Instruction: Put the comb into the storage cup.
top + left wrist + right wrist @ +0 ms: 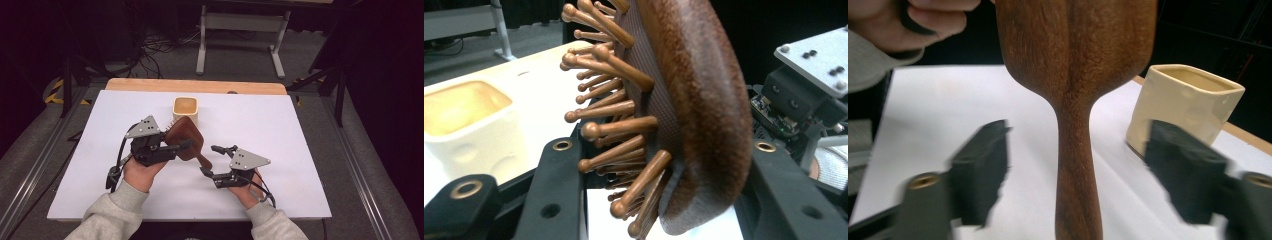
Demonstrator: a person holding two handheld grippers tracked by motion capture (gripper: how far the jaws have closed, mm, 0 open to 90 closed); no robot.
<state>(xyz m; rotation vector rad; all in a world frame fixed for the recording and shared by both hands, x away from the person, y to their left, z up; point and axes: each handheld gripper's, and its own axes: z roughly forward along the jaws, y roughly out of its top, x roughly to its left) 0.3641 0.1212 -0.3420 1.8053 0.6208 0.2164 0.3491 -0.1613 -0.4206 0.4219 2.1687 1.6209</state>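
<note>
One wooden hairbrush [186, 137] is clamped by the left gripper [176, 145]; one cream cup [186, 108] is counted; the right gripper [212, 161] is held with its jaws apart.

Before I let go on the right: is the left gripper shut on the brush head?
Shut on it. In the left gripper view both jaws of the left gripper press the hairbrush head, bristle side and back.

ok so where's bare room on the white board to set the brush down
Free: the white board right of the cream square cup, and its left stretch beyond the left tool. Crowded: the middle, where the brown wooden paddle hairbrush sits between both tools.
</note>
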